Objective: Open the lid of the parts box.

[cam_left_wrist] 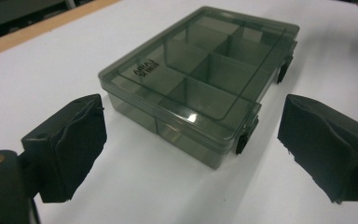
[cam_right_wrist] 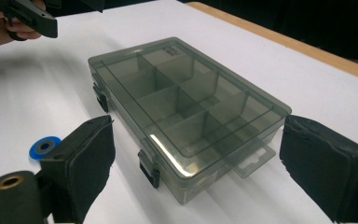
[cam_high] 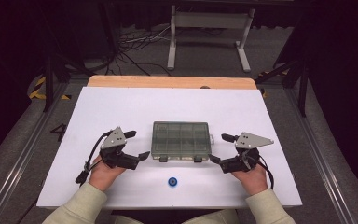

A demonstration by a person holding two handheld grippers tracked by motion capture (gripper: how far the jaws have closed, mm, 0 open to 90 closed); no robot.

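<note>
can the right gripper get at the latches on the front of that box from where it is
Probably yes: the right gripper sits open beside the closed compartment box, with bare table between it and the near latch.

A smoky, see-through compartment box [cam_high: 181,140] lies flat on the white table [cam_high: 121,107], lid shut, two dark latches on its near edge, its inner dividers visible.

Lid lettering [cam_left_wrist: 146,69] too small to read
</note>
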